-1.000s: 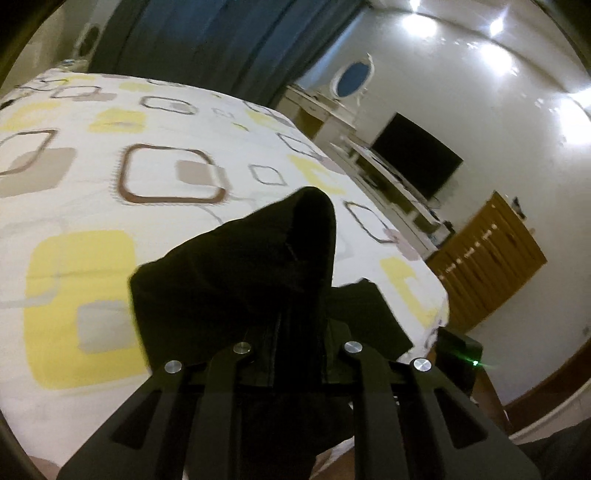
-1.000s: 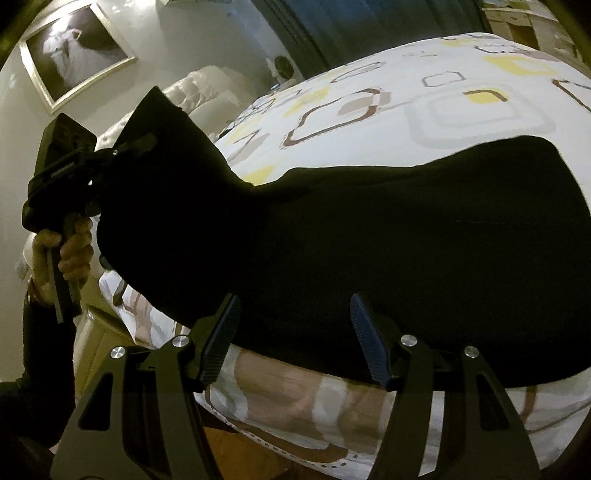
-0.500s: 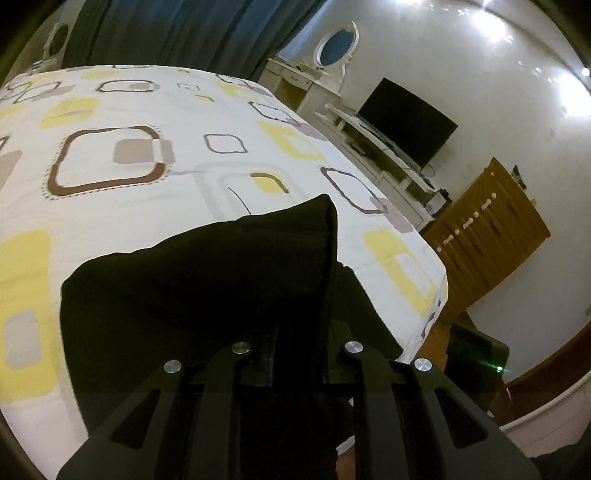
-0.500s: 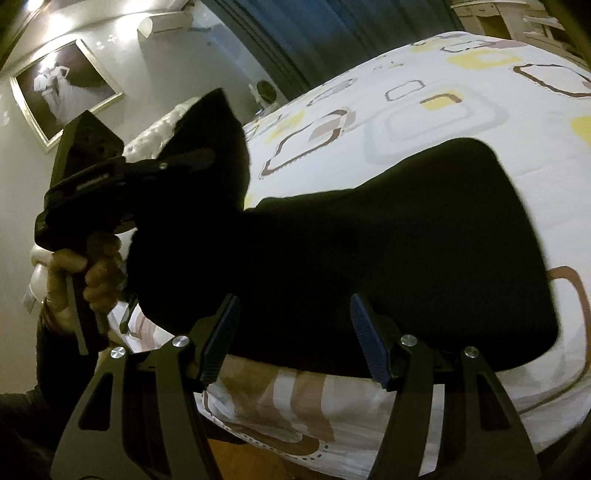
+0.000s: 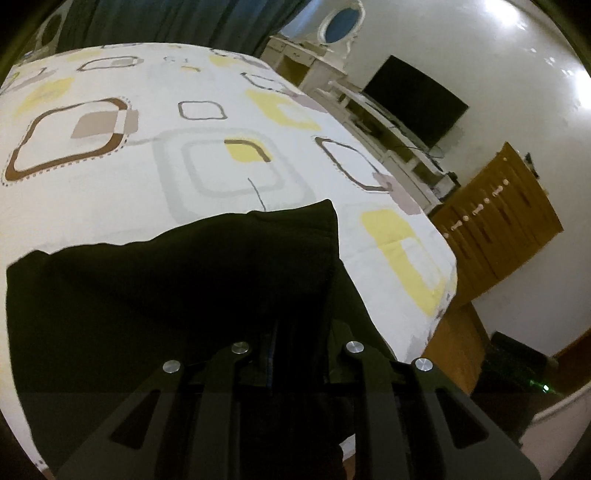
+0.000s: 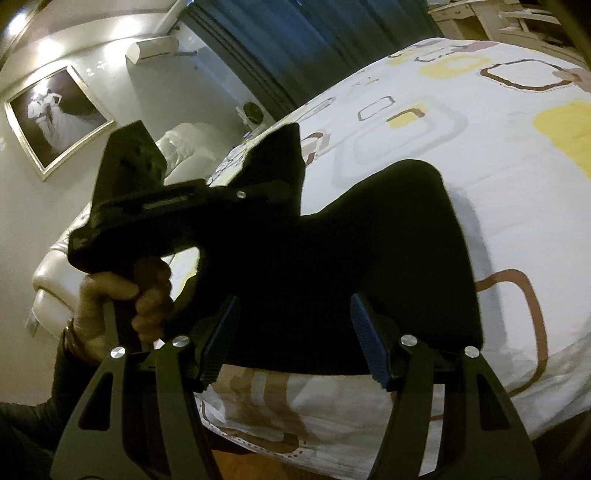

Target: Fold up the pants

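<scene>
Black pants lie near the edge of a bed with a white, yellow and brown patterned sheet. My left gripper is shut on a bunch of the pants' fabric, which stands up in a peak past the fingers. In the right wrist view the left gripper is held by a hand above the pants, with a lifted corner sticking up from it. My right gripper stands open at the bed's edge, its blue pads apart and pressing on nothing.
A TV on a white stand, a wooden cabinet and a dressing table with an oval mirror stand beyond the bed. Dark curtains, a padded headboard and a framed picture are at the back.
The left gripper has carried the held part of the pants across and a little down over the rest, closer to the right gripper. The pants on the bed look shorter. Right gripper stays open.
</scene>
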The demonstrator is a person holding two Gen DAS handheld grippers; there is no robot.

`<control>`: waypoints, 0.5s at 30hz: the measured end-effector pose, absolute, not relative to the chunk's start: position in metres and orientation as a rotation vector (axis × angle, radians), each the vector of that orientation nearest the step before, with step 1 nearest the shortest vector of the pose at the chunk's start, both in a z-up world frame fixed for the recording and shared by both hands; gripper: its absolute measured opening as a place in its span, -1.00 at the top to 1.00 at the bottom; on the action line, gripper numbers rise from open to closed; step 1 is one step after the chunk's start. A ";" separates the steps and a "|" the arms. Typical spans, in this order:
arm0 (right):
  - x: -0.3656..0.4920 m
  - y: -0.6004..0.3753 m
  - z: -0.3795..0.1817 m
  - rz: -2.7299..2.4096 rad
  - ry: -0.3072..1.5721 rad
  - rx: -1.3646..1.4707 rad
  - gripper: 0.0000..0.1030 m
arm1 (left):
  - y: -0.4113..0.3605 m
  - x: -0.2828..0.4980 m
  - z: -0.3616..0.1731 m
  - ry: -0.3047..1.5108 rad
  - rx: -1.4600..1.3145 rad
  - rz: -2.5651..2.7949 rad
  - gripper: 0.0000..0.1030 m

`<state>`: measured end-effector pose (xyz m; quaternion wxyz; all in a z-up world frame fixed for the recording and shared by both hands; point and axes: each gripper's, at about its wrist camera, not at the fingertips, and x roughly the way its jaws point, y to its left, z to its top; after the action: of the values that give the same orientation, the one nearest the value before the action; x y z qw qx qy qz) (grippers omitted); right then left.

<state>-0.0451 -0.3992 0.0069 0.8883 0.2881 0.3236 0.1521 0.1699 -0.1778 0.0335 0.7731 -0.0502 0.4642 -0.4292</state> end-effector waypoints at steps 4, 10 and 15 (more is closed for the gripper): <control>-0.050 -0.406 0.009 0.309 0.659 0.617 -0.21 | -0.189 0.169 0.028 1.009 -0.103 -0.885 0.65; -0.054 -0.418 0.010 0.294 0.645 0.637 -0.21 | -0.203 0.165 0.016 1.021 -0.084 -0.859 0.61; -0.058 -0.425 0.009 0.288 0.640 0.657 -0.21 | -0.209 0.163 0.006 1.024 -0.066 -0.845 0.56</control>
<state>-0.0579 -0.4247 0.0094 0.8866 0.3162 0.3076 0.1387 0.1634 -0.2086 0.0060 0.7872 -0.0308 0.4751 -0.3920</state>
